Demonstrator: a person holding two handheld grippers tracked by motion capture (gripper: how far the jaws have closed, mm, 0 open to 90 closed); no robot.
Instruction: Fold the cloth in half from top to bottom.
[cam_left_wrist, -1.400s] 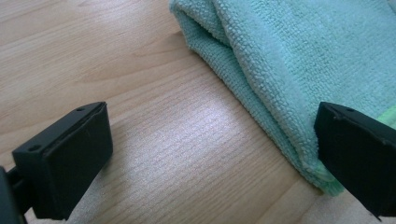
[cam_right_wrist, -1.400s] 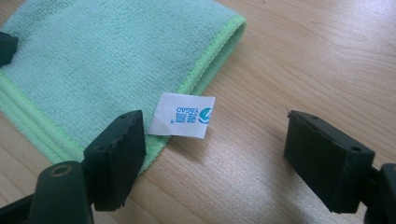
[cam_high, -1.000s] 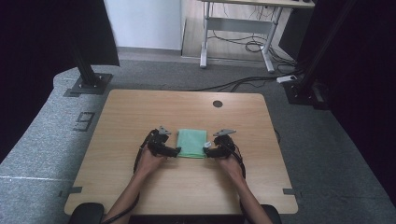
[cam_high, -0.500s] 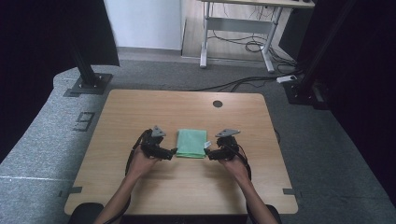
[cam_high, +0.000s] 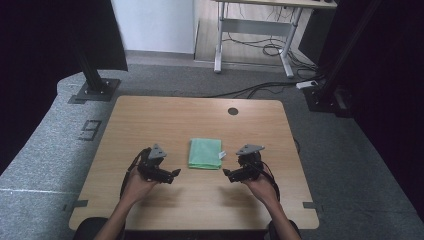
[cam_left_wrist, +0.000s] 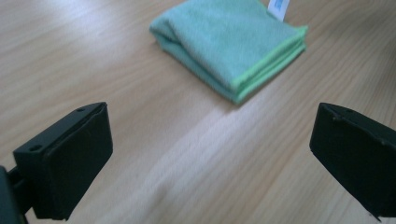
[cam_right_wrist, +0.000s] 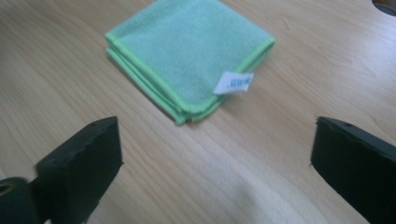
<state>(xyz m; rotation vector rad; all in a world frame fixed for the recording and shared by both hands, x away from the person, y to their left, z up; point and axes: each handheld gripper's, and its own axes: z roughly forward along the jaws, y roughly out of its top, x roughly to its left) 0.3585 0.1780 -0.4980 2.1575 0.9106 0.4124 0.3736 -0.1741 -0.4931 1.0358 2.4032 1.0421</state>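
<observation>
Lying flat in the middle of the wooden desk (cam_high: 150, 120), a little toward its near edge, is a folded green cloth (cam_high: 205, 153). It is folded into a neat square of several layers, with a brighter green hem along its edges and a small white label (cam_right_wrist: 233, 82) sticking out at one corner, the one toward the desk's right edge and near side in the high view.

The left claw (cam_high: 175, 173) hangs just off the cloth's near left corner, and the right claw (cam_high: 226, 174) just off its near right corner; both point inward, toward each other, with the cloth's near edge between and slightly beyond them. Neither touches the cloth.

In the left gripper view the two black jaws stand wide apart with only bare desk between them, and the cloth (cam_left_wrist: 231, 44) lies ahead, clear of both pads. In the right gripper view the jaws are likewise spread wide, having just been opening, with nothing between them; the cloth (cam_right_wrist: 187, 56) lies ahead on the desk, untouched.

A round cable hole (cam_high: 233, 111) sits near the desk's far edge.
</observation>
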